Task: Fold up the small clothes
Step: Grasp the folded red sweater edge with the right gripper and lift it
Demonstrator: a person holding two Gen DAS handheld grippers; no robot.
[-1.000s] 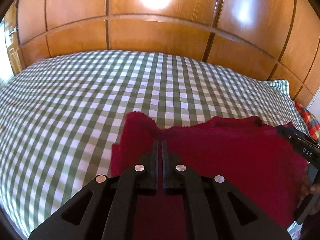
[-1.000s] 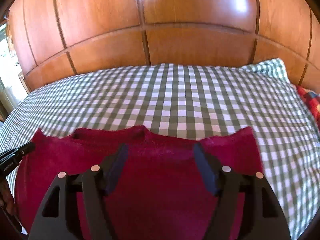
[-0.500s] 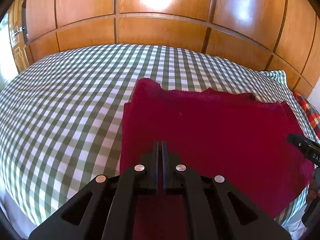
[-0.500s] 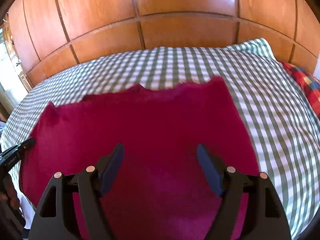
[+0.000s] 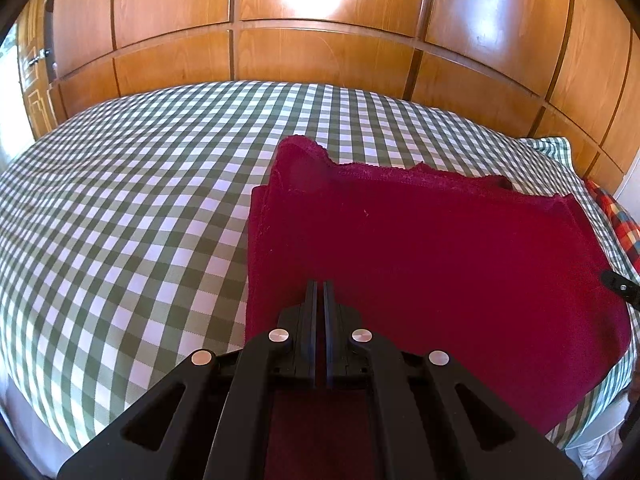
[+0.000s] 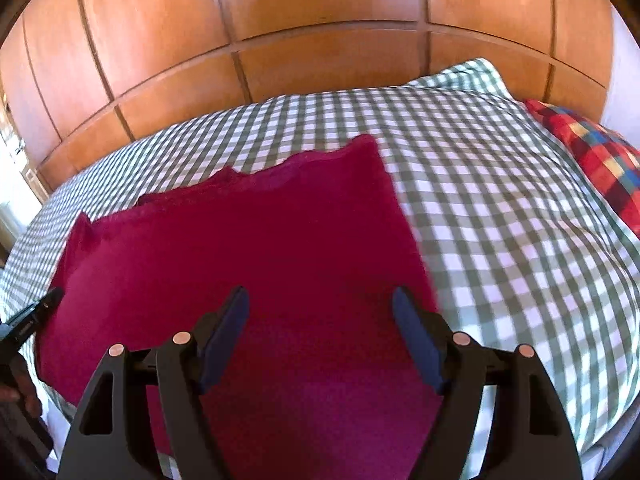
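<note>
The red garment (image 5: pixel 432 256) lies spread flat on the checked bed (image 5: pixel 120 208), reaching its near edge. The left gripper (image 5: pixel 319 286) has its fingers pressed together with nothing visibly between them, above the cloth's near part. The right gripper (image 6: pixel 320 312) (fingers wide apart) hangs over the cloth too.

A bed (image 5: pixel 120 208) in a green-and-white checked sheet fills the room's middle. Behind the bed stands a glossy wood-panelled wall (image 5: pixel 320 52), with bright light reflecting off its upper panels. At the bed's right end lie a checked pillow (image 6: pixel 468 76) and a red plaid cushion (image 6: pixel 592 152).

the garment (image 5: pixel 432 248) lies flat on the bed (image 5: pixel 120 200), wooden panelling (image 5: pixel 320 52) behind, a pillow (image 6: pixel 596 152) to its right.
</note>
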